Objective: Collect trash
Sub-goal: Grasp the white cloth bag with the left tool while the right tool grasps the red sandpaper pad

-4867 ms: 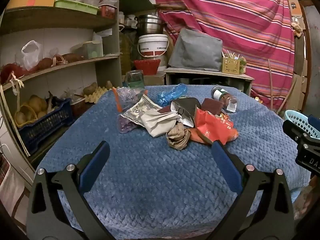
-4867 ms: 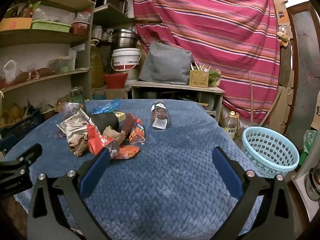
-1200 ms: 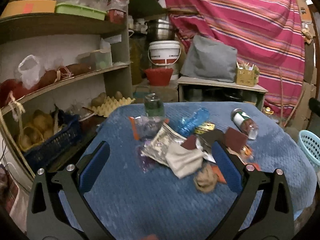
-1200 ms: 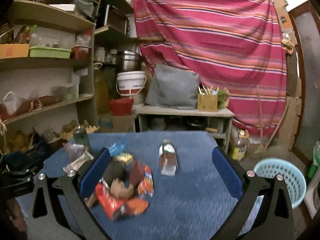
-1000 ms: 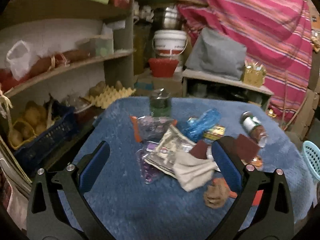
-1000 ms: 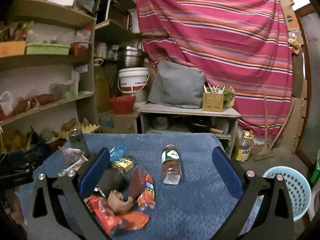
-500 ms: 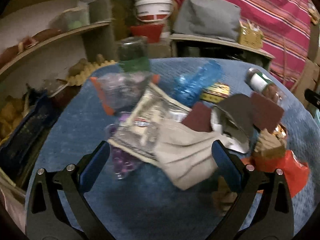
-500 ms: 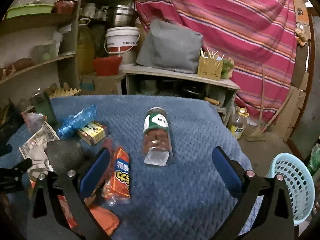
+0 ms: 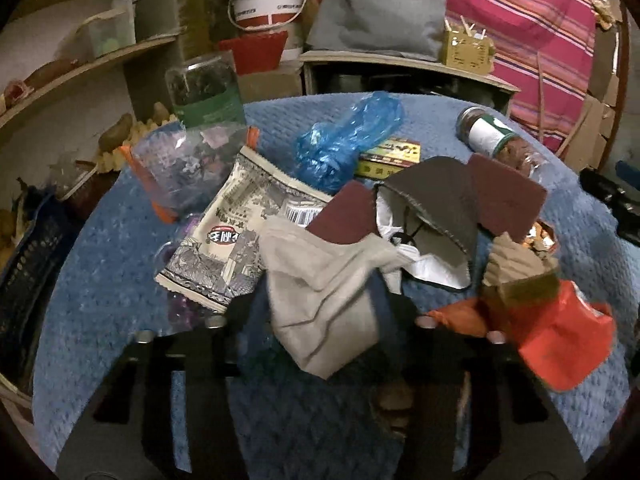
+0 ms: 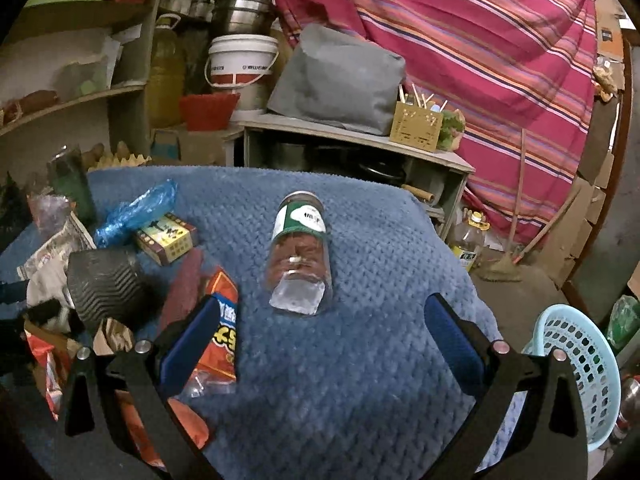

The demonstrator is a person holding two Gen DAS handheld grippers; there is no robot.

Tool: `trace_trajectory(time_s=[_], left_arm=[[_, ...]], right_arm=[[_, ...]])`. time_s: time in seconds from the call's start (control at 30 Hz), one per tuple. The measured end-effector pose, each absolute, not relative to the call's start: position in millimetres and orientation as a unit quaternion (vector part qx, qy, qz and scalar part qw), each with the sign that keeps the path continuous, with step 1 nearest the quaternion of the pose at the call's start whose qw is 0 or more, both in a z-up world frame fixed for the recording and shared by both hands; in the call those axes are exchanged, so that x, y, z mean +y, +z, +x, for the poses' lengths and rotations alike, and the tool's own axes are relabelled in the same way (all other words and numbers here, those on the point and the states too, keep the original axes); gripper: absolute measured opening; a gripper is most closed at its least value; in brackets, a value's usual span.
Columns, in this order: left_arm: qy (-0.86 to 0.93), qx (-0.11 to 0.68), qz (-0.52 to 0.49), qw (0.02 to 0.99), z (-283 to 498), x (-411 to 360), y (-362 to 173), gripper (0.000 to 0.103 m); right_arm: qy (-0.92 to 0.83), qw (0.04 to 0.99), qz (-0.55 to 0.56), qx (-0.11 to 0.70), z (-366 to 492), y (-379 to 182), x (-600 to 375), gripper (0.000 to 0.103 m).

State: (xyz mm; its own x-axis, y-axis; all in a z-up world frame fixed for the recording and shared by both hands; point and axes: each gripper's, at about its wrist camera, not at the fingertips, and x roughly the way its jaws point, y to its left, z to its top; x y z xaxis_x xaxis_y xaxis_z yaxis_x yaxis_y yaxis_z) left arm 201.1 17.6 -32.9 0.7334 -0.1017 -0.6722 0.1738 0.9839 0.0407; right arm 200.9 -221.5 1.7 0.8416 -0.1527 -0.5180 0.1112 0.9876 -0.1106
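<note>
Since half a second earlier, the fingers of the left gripper [image 9: 320, 316] have been drawn in from wide apart, and its jaws are closing around the crumpled beige-grey cloth pouch [image 9: 320, 296] that lies at the near edge of the litter on the blue knitted table cover [image 9: 104, 280]; whether the pads already press on it cannot be told, as the blue pads are blurred and largely hidden behind the pouch. The pouch is seen as a limp, folded sack, partly overlapping a printed grey-and-white paper packet [image 9: 224, 236] and a dark maroon card [image 9: 346, 216]. Beside it a crumpled brown paper wad [image 9: 516, 268] rests on a torn orange-red foil wrapper [image 9: 568, 340]. The right gripper [image 10: 320, 340] is held with its blue-padded fingers wide apart and nothing between them, pointed at a clear plastic jar with a green-and-white label [image 10: 300, 248] that lies on its side on the cover. A light blue perforated plastic basket [image 10: 576, 364] is cut off by the right finger and the edge of the right wrist view. The jar's contents cannot be made out.
</note>
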Motion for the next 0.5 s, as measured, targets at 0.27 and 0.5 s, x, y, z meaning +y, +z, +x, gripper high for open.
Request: trace_trajectory(time_s=[0.27, 0.5], left_arm=[[-0.047, 0.317, 0.049, 0.946, 182.5, 43.1, -9.6, 0.023], [0.003, 0.295, 0.021, 0.955, 176.3, 73.3, 6.4, 0.022]], right_arm=[[-0.068, 0.958, -0.026, 0.277, 197.2, -1.5, -229.9, 0.099], [-0.050, 0.960, -0.024, 0.274, 197.4, -0.5, -221.9, 0.099]])
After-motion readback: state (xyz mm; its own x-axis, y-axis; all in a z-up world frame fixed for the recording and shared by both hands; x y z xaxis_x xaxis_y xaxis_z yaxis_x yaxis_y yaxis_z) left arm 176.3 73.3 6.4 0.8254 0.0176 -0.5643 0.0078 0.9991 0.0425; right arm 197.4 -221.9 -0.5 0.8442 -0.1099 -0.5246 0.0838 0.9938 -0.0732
